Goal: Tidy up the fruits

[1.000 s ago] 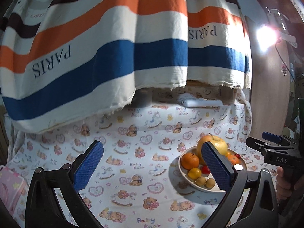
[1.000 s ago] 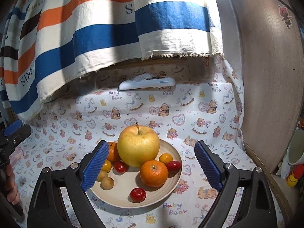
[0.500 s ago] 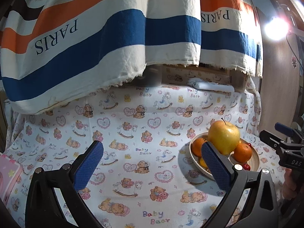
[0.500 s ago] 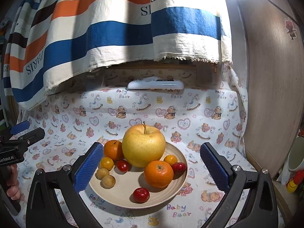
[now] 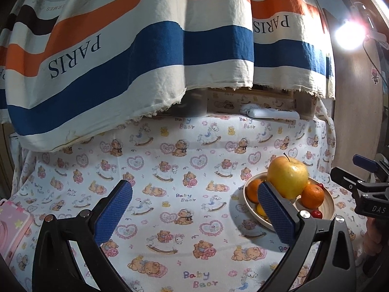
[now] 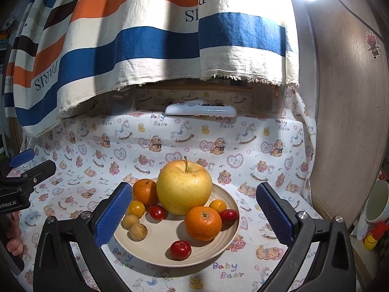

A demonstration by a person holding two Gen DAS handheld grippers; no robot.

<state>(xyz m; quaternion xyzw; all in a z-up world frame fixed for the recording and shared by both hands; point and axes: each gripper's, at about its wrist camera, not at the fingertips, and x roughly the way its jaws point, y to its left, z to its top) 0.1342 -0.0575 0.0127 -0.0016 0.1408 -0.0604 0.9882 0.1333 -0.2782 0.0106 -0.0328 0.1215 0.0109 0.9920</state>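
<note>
The right gripper (image 6: 193,215) had just spread its jaws wide around the round cream plate (image 6: 227,236), and bumping the big yellow apple (image 6: 183,186) at twelve o'clock might have rolled it off.

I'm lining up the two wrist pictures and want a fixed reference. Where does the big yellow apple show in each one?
Left wrist view: the yellow apple sits right of centre, on the plate, partly behind the tool's right finger.
Right wrist view: the yellow apple is near centre, at the plate's back.
Shared landmark: the white remote under the striped cloth's edge.
</note>
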